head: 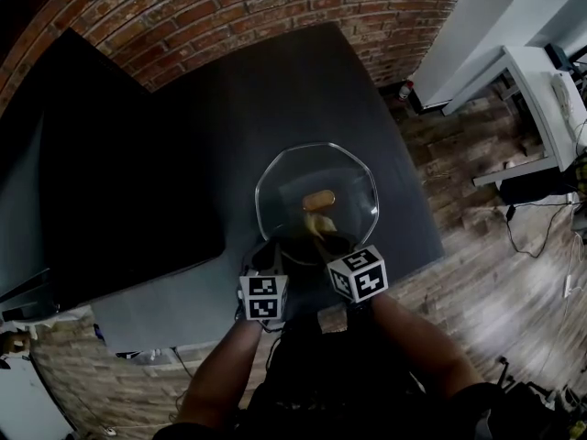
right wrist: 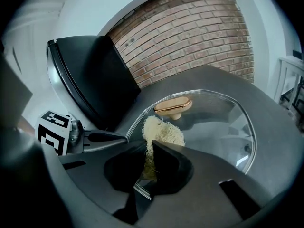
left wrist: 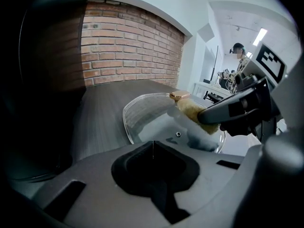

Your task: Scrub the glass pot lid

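Setting: a dark tabletop stands before a brick wall, with a wooden floor off its right side.
Back left: a large black panel takes up the tabletop's left part; in the right gripper view it stands tilted, well behind the work.
Task thing: the glass pot lid lies knob-up near the tabletop's front edge, toward the front right corner.
Handle: a golden knob sits at the middle of the lid.
Left side: the left gripper reaches the lid's near left rim. In its own view the fingers are pressed together with only a thin seam between them, and the rim runs in under their tips, so they appear to pinch the lid's edge. The right gripper view shows one of its fingers touching that rim.
Right side: the right gripper comes in over the near rim, just beside the left gripper. Its fingers are clamped on a pale yellow fibrous scrubber.
Contact: the scrubber's free end spreads on the glass just on the near side of the knob, close to it; whether it touches the knob I cannot tell.
Arms: both forearms come up from the bottom of the head view.
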Demonstrator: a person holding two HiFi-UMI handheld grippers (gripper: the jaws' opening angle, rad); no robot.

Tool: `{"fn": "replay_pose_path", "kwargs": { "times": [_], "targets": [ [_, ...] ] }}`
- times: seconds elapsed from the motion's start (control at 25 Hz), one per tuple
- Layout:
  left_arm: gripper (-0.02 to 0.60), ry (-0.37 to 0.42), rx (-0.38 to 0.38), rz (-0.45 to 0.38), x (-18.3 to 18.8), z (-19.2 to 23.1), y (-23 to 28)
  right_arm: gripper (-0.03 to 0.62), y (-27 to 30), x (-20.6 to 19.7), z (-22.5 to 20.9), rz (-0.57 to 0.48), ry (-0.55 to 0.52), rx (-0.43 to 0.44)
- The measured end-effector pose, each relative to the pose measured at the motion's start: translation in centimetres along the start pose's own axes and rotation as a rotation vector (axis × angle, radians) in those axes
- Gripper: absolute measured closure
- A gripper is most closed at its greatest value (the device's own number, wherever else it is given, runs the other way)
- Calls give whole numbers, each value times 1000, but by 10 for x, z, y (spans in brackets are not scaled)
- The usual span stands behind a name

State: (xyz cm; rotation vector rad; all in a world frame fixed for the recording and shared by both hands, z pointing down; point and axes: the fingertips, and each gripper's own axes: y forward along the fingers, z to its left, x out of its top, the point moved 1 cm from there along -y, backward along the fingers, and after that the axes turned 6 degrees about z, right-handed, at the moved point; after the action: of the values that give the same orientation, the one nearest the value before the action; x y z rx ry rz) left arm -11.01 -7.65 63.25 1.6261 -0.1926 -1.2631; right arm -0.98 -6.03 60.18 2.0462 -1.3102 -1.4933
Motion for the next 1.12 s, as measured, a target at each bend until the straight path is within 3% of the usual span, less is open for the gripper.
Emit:
{"fn": "replay_pose_path", "kwargs": {
  "times": [0.76, 1.12],
  "targets": [
    [546, -20, 25, -1, 0, 1, 1, 553, -47, 1, -101, -57, 153, -143],
    [546, -30, 25, -8, 0, 1, 1, 553, -55, 2, -126, -68, 206, -186]
  ]
}}
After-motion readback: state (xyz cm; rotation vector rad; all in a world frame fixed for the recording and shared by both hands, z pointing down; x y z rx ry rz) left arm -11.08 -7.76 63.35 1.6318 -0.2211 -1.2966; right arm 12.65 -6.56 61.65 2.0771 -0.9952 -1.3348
